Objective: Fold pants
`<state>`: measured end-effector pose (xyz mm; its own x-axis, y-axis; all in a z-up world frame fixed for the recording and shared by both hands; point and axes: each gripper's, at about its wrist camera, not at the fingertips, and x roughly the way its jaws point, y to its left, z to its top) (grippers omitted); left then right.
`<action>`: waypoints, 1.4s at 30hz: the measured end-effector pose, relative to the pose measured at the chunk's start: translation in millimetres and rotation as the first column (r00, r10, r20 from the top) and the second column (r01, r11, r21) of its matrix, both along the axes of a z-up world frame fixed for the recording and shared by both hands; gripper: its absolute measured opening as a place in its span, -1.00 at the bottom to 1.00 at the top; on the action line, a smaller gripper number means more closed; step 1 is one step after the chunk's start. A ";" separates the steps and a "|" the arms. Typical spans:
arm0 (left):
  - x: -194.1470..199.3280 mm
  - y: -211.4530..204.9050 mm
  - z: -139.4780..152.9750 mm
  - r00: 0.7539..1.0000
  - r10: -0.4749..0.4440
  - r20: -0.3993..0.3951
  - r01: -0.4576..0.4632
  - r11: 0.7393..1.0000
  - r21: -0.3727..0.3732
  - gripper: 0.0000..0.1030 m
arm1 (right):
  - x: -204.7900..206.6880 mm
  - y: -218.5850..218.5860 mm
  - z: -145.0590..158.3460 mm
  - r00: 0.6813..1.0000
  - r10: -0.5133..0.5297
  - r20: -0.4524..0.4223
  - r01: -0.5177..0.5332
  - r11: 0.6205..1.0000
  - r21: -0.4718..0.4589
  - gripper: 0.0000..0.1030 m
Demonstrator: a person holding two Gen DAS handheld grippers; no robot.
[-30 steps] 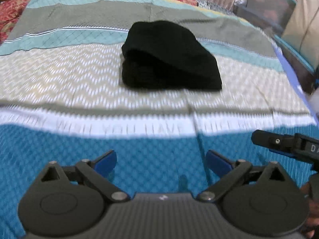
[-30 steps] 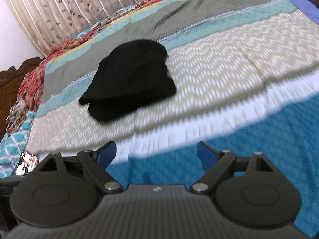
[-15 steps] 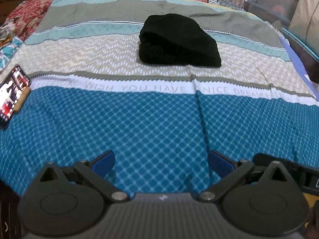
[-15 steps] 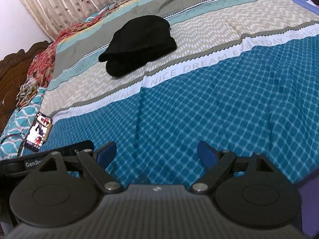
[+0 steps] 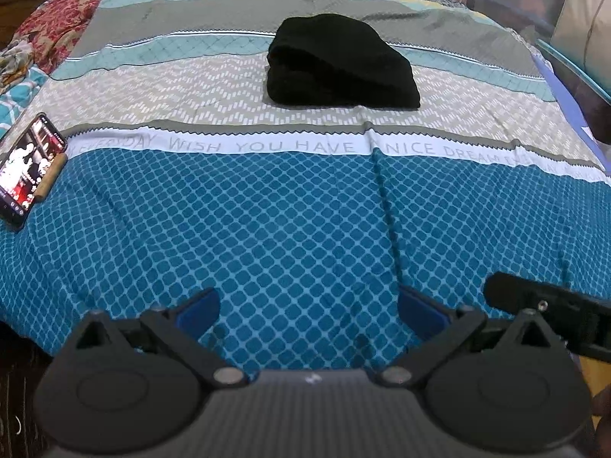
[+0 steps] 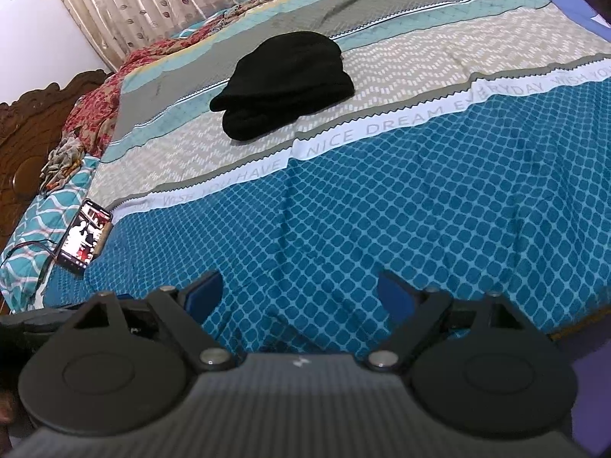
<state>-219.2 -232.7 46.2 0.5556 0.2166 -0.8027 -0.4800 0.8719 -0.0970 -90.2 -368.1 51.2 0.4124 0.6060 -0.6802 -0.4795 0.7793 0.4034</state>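
Observation:
The black pants [image 5: 340, 63] lie folded in a compact bundle on the beige zigzag band of the bedspread [image 5: 290, 221], far ahead of both grippers. They also show in the right wrist view [image 6: 284, 86]. My left gripper [image 5: 309, 311] is open and empty, low over the blue patterned part near the bed's front edge. My right gripper [image 6: 299, 290] is open and empty, also over the blue part near the front edge. Part of the right gripper's body [image 5: 550, 311] shows at the right of the left wrist view.
A phone [image 5: 28, 168] with a lit screen lies on the bed's left side; it also shows in the right wrist view [image 6: 84, 236]. Red patterned bedding [image 6: 91, 114], a wooden headboard [image 6: 26, 133] and a curtain [image 6: 160, 4] are to the left and behind.
Both grippers have pulled back from the folded pants toward the bed's front edge. The pants have not moved. Both grippers stay open.

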 end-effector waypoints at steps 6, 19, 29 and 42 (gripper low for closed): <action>6.4 3.6 -7.2 0.999 -0.003 -0.049 0.003 1.000 0.007 1.00 | 0.7 0.5 0.1 0.999 -0.040 0.006 0.040 0.999 0.000 0.85; 18.7 3.9 -17.6 0.995 -0.013 -0.097 0.017 0.999 0.044 1.00 | 7.8 5.0 -12.0 0.999 -0.024 -0.027 0.024 1.000 0.007 0.87; 18.2 2.1 -11.1 0.998 -0.008 -0.061 0.015 0.994 0.106 1.00 | 12.8 -2.1 -9.2 1.000 -0.021 0.001 0.021 1.000 0.005 0.87; 11.2 -2.1 2.4 1.000 0.012 -0.018 -0.009 0.986 0.166 1.00 | 12.0 -2.9 -2.1 0.999 -0.022 0.048 0.022 1.000 -0.011 0.87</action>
